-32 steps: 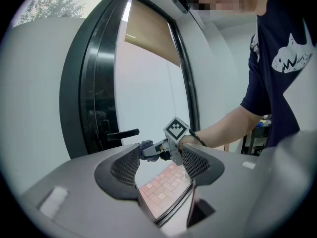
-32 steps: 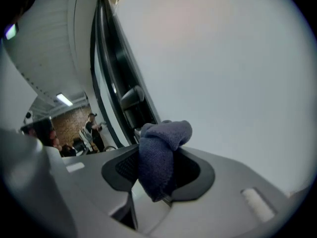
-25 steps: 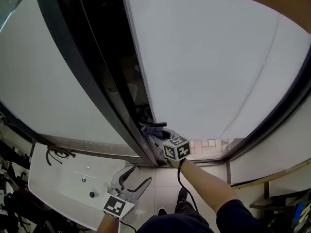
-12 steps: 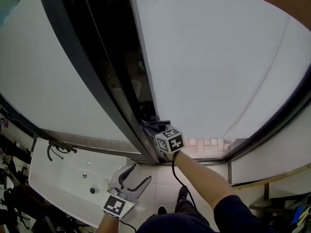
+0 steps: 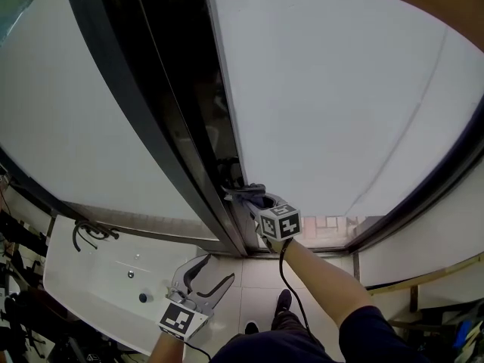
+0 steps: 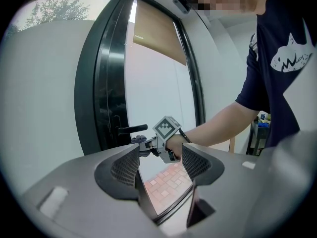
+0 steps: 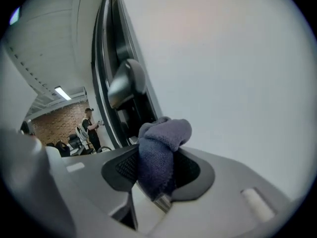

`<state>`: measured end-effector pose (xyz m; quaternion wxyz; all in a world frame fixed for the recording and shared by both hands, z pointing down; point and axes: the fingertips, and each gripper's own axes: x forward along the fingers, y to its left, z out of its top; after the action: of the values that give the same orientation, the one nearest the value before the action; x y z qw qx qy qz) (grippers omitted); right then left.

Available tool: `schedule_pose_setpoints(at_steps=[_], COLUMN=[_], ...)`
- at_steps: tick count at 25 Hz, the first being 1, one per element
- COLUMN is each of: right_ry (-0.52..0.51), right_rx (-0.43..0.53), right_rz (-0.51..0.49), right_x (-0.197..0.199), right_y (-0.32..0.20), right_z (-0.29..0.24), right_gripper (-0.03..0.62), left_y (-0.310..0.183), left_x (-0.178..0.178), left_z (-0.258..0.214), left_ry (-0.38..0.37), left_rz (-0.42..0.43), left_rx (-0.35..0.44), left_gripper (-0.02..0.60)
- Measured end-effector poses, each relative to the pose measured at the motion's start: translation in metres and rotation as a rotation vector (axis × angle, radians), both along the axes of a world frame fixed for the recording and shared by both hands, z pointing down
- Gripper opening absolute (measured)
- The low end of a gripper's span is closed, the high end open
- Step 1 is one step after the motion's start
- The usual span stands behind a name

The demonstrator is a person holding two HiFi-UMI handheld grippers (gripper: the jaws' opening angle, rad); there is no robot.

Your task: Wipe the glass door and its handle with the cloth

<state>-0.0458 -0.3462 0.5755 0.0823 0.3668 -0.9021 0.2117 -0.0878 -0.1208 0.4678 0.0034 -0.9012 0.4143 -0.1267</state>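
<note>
Glass door [image 5: 340, 89], right gripper [image 5: 243, 196] (clamping cloth [image 7: 161, 148]) nudged rightward

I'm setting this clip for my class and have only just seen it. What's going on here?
A person with a gripper in each hand is cleaning a glass door. The right gripper has its jaws shut on a bunched blue-grey cloth, held up by the door's black lever handle at the edge of the pane. Whether the cloth touches the handle is not clear. The left gripper hangs low and away from the door, with its jaws apart and nothing between them.
</note>
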Motion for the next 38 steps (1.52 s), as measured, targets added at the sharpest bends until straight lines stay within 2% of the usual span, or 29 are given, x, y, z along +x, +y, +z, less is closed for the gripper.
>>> schedule_pose_setpoints(at_steps=[4, 9, 15, 18, 22, 25, 30, 34, 38], right_ry=[-0.099, -0.004, 0.007, 0.03, -0.032, -0.024, 0.029, 0.026, -0.035], right_rx=[0.044, 0.02, 0.005, -0.06, -0.155, -0.18, -0.134, -0.153, -0.183], right_rz=[-0.074, -0.095, -0.044, 0.02, 0.065, -0.005, -0.151, -0.15, -0.111], right_x=[-0.029, -0.051, -0.03, -0.003, 0.022, 0.006, -0.047, -0.066, -0.06], right_y=[0.007, 0.003, -0.002, -0.004, 0.004, 0.016, 0.019, 0.008, 0.001], right_z=[-0.032, -0.02, -0.006, 0.022, 0.054, 0.069, 0.057, 0.048, 0.048], right_gripper=[0.163, 0.163, 0.164, 0.163, 0.163, 0.163, 0.163, 0.163, 0.16], left_y=[-0.002, -0.002, -0.005, -0.005, -0.004, -0.005, -0.01, -0.011, -0.012], left_x=[0.003, 0.007, 0.0, 0.0, -0.001, -0.002, 0.0, 0.001, -0.002], left_z=[-0.005, -0.005, -0.004, -0.004, -0.001, 0.002, 0.007, 0.007, 0.008], left_ry=[-0.004, -0.007, -0.002, 0.002, 0.002, 0.008, 0.003, 0.006, 0.008], left_rz=[0.007, 0.022, 0.005, 0.005, 0.009, 0.005, 0.0, -0.005, -0.015], left_rx=[0.002, 0.006, 0.001, 0.002, -0.001, -0.007, -0.021, -0.023, -0.024], left_gripper=[0.264, 0.264, 0.264, 0.264, 0.264, 0.264, 0.264, 0.264, 0.264])
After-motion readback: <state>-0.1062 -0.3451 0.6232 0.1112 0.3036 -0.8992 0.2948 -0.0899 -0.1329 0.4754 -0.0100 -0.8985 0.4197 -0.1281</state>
